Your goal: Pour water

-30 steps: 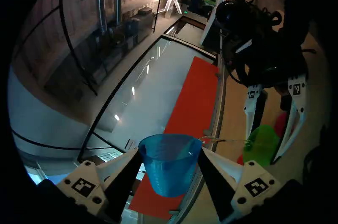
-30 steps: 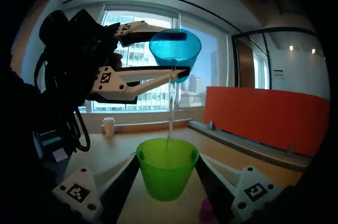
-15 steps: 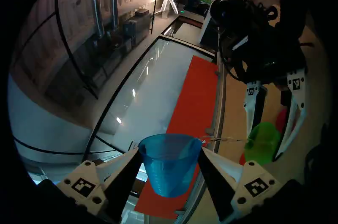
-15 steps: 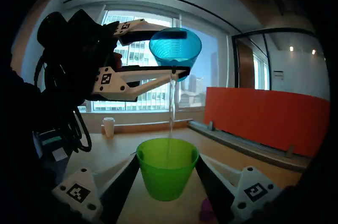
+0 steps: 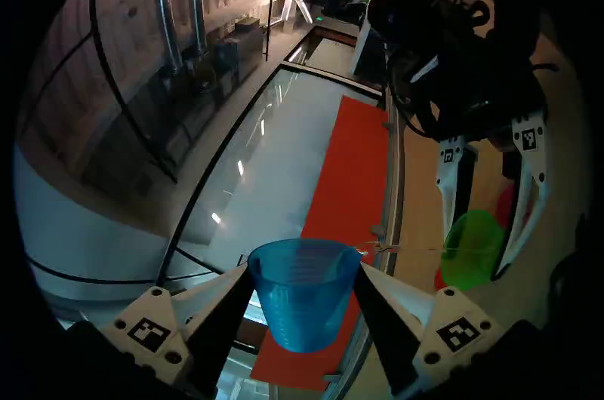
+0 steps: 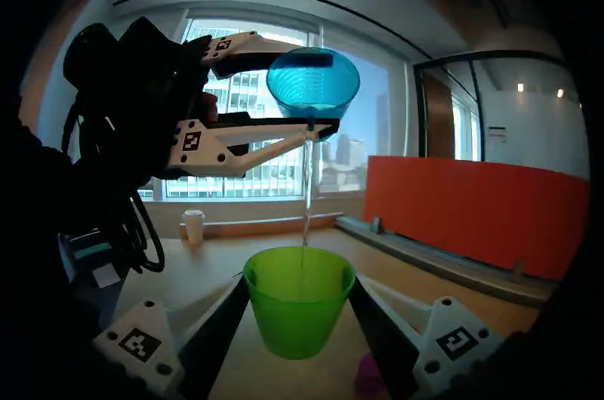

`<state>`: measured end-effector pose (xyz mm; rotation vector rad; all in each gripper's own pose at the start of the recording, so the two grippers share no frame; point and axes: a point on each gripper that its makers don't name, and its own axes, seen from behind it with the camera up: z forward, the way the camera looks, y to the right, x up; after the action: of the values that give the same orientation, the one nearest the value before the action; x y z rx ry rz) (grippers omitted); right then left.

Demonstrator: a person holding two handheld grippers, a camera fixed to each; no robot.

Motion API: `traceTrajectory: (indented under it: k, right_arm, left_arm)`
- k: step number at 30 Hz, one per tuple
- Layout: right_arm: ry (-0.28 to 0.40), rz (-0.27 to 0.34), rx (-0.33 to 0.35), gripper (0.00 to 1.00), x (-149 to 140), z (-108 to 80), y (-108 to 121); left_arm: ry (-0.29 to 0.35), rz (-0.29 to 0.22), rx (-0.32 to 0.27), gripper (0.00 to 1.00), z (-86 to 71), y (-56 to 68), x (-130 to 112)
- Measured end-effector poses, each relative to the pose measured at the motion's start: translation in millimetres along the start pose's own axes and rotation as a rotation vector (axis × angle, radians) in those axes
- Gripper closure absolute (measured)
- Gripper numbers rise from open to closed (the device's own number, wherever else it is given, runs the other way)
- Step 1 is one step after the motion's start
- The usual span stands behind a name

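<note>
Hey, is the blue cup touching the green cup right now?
Apart. The right gripper view shows the blue cup tipped well above the green cup, only a thin water stream bridging the gap.

Office corner: a pale tabletop (image 6: 204,264) under a wide window (image 6: 355,143).
Tower blocks (image 6: 241,98) stand beyond the glass. A white paper cup (image 6: 195,225) with a dark lid stands upright on the sill ledge below the window. An orange partition (image 6: 483,211) runs along the tabletop's right side, with a grey rail (image 6: 423,253) at its foot. Behind it is a glass-walled room (image 6: 445,121) with two ceiling lights (image 6: 519,86) lit. A small purple thing (image 6: 368,381) lies at the tabletop's near edge, too cropped to identify. The left gripper view shows silver pipes (image 5: 162,15) on a dark ceiling.
</note>
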<state>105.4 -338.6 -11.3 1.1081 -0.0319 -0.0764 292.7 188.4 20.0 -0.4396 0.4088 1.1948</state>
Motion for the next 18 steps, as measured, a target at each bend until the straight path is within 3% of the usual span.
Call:
traceTrajectory:
  k: [18]
  right_arm:
    - [0.002,-0.005,-0.004,0.09,-0.3,-0.9,0.8]
  left_arm:
    - [0.003,0.064,0.005,0.14,-0.2,3.2,4.0]
